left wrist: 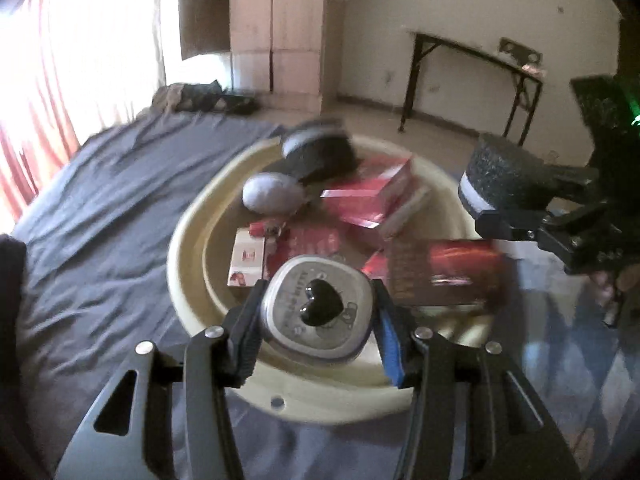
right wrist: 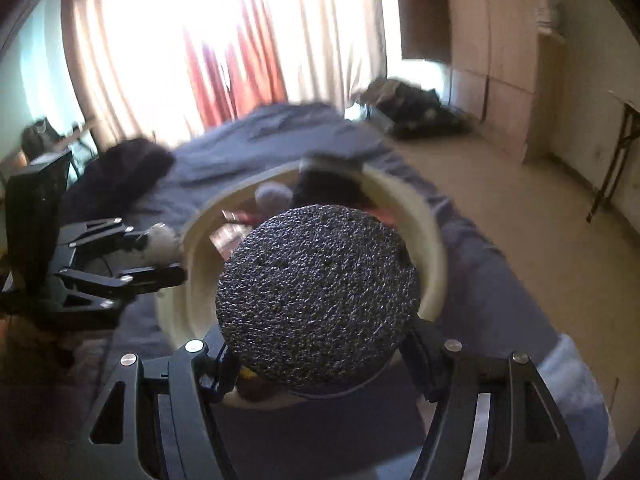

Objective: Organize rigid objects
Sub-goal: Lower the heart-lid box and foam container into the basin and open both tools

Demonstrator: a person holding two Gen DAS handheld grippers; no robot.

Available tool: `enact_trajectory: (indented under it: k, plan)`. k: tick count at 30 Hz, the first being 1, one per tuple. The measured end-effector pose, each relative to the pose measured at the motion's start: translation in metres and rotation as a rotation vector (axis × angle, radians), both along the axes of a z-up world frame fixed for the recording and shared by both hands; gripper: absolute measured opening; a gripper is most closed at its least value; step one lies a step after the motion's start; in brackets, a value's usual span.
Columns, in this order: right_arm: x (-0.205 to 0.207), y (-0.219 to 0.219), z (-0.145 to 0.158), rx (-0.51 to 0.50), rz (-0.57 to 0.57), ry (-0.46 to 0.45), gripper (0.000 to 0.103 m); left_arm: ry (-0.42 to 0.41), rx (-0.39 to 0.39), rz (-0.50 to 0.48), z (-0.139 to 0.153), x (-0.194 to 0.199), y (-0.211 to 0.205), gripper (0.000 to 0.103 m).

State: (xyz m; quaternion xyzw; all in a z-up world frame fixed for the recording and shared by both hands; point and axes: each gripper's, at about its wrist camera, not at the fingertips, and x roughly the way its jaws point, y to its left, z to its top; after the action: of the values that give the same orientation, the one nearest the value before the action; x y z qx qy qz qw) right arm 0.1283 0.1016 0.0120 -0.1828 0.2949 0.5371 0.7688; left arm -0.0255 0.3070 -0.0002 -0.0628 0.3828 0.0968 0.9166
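The left wrist view looks forward along the left tool [left wrist: 318, 312] and slightly down, very near the cream basin [left wrist: 188, 264] on the bed [left wrist: 100, 200]. Past the tool it faces a far wall with a wardrobe [left wrist: 276, 24] and a folding table [left wrist: 472, 76]. The right tool [left wrist: 500, 188] enters at its right edge.

The right wrist view looks along the right tool [right wrist: 318, 300] — just as near — toward the curtain [right wrist: 224, 40] beyond the bed [right wrist: 280, 136], with the left tool [right wrist: 160, 252] at its left edge.

Both views share the basin [right wrist: 432, 240], the bed, the curtain [left wrist: 52, 80] and the wardrobe [right wrist: 492, 40] — each also sees the other tool.
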Motion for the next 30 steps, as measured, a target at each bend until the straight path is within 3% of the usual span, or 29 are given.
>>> enact_trajectory:
  k: [2, 7, 12, 14, 15, 17, 21, 24, 28, 30]
  plan:
    - [0.009, 0.011, -0.007, -0.025, -0.014, -0.012, 0.066, 0.010, -0.036, -0.009, -0.012, 0.011, 0.005, 0.051]
    - [0.030, 0.023, -0.027, -0.042, -0.044, 0.014, 0.066, 0.032, -0.018, -0.007, -0.025, 0.032, 0.006, 0.051]
    - [0.018, 0.047, -0.028, -0.043, -0.041, -0.022, 0.069, 0.024, -0.004, -0.015, -0.033, 0.037, 0.005, 0.053]
    - [0.019, 0.048, -0.027, -0.024, -0.040, -0.003, 0.074, 0.004, -0.003, 0.013, -0.032, 0.037, 0.009, 0.076]
    - [0.019, 0.046, -0.027, -0.007, -0.040, 0.012, 0.084, -0.007, -0.013, 0.023, -0.031, 0.036, 0.010, 0.093]
    - [0.019, 0.034, -0.023, 0.013, -0.043, 0.013, 0.099, -0.050, -0.023, 0.048, -0.022, 0.027, 0.012, 0.098]
    - [0.008, -0.006, -0.001, 0.108, -0.032, -0.009, 0.103, -0.113, -0.034, 0.072, 0.009, 0.003, -0.001, 0.103]
    - [-0.004, -0.041, 0.007, 0.103, -0.007, -0.040, 0.103, -0.128, -0.029, 0.090, 0.026, -0.019, -0.026, 0.103]
    - [-0.021, -0.070, -0.008, 0.040, 0.035, -0.071, 0.103, -0.097, -0.026, 0.157, 0.015, -0.040, -0.067, 0.103]
    - [-0.028, -0.075, -0.022, -0.007, 0.059, -0.097, 0.103, -0.071, -0.069, 0.195, 0.001, -0.045, -0.083, 0.103]
